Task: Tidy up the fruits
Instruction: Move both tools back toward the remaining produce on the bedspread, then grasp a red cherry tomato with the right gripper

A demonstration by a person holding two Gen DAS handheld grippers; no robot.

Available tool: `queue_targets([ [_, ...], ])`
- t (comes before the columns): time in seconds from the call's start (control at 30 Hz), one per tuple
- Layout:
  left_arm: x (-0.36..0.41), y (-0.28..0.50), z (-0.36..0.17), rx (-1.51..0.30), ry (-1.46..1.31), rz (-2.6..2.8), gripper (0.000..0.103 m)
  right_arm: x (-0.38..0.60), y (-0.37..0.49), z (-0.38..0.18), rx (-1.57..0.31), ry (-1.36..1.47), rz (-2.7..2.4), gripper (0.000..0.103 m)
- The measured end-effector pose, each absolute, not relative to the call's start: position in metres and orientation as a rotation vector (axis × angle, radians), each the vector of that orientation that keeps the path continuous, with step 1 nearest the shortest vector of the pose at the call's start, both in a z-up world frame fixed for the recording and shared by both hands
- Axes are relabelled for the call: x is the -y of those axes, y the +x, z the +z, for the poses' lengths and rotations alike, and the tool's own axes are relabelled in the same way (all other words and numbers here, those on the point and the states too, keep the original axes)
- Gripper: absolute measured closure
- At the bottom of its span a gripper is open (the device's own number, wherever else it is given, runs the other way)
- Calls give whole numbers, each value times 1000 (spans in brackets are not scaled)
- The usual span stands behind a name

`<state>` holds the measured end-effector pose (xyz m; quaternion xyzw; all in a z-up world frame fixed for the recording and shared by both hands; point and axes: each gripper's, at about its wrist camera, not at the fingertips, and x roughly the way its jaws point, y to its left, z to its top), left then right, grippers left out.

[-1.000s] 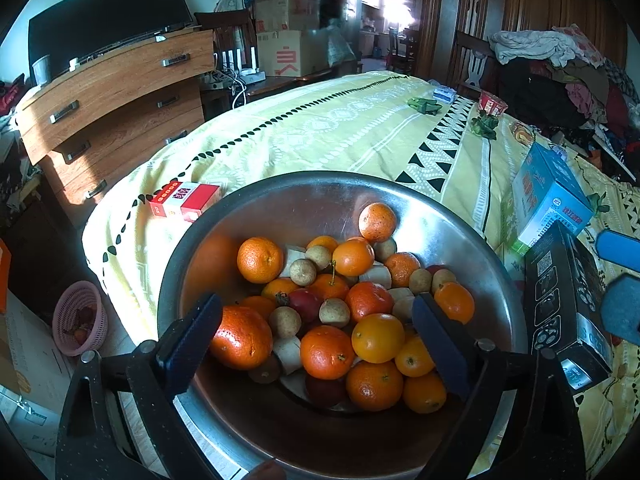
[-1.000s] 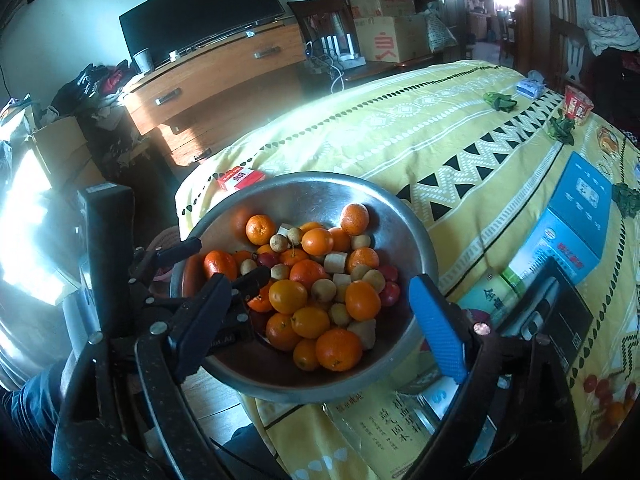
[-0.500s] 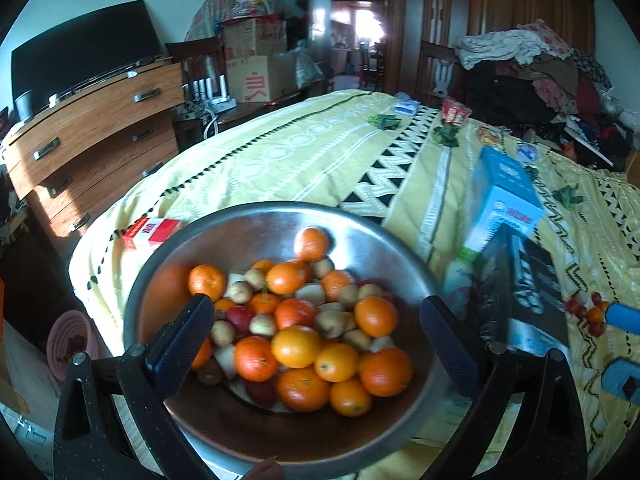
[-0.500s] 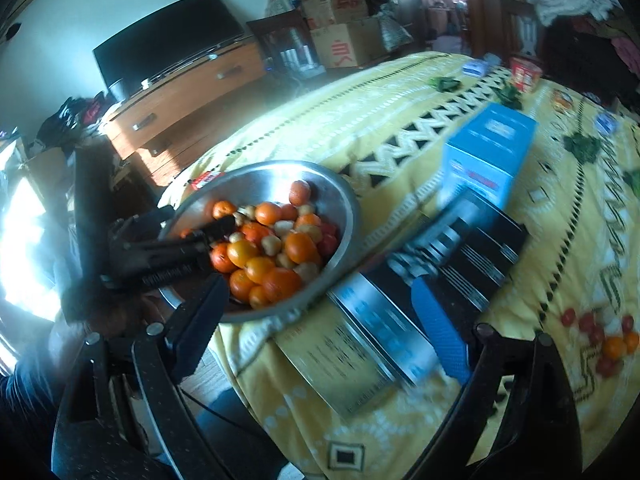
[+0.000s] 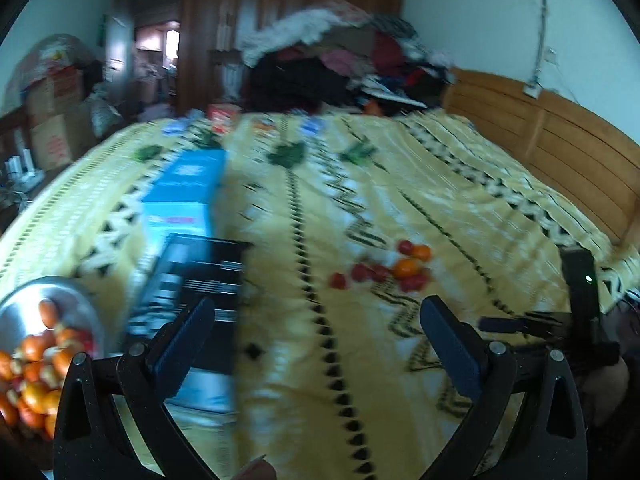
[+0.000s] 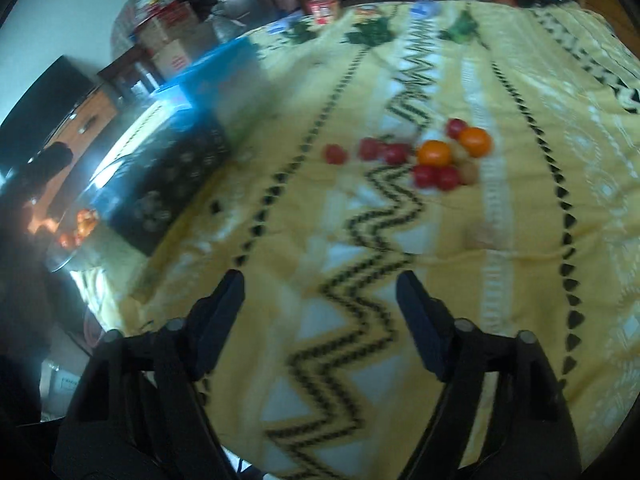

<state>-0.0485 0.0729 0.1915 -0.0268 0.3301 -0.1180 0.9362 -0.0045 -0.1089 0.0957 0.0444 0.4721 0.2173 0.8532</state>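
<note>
A loose cluster of fruit (image 5: 386, 268) (image 6: 436, 156) lies on the yellow patterned bedspread (image 5: 360, 360): two oranges, several small red fruits and a couple of pale brown ones. A steel bowl (image 5: 60, 300) (image 6: 72, 248) full of oranges and small fruits sits at the bed's left edge. My left gripper (image 5: 316, 328) hangs open over the bedspread, well short of the cluster. My right gripper (image 6: 320, 300) is over bare cloth below the cluster, its jaws closing with nothing between them. The right gripper's body (image 5: 580, 312) shows at the right of the left wrist view.
A black box (image 5: 192, 280) (image 6: 172, 176) and a blue box (image 5: 180, 196) (image 6: 216, 68) lie between the bowl and the loose fruit. Small packets and green leaves dot the far bedspread. Clothes are piled behind; a wooden headboard (image 5: 552, 152) bounds the right.
Both views have swung right, from the bowl of fruit to the loose fruit on the bedspread. The bowl now sits at the left edge. The right gripper's jaws stand narrower than before.
</note>
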Motion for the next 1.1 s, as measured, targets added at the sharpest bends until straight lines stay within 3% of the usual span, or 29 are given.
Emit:
queue_targets([
  [0.07, -60, -35, 177, -723, -69, -282, 0, 121, 5, 86, -1005, 88, 432, 57],
  [0.1, -53, -25, 168, -750, -82, -298, 1, 125, 11, 81, -1008, 84, 423, 58],
  [0.2, -43, -4, 146, -810, -104, -309, 7, 136, 31, 70, -1001, 88, 400, 59],
  [0.27, -39, 12, 131, -841, -121, -315, 16, 142, 46, 67, -979, 95, 395, 59],
  [0.5, -23, 62, 82, -941, -152, -271, 26, 148, 98, 47, -999, 147, 413, 59],
  [0.93, -15, 82, 55, -962, -121, -212, 27, 108, 116, 40, -979, -33, 535, 57],
  [1.1, -19, 84, 52, -957, -123, -199, 27, 130, 89, 72, -922, 143, 724, 59],
])
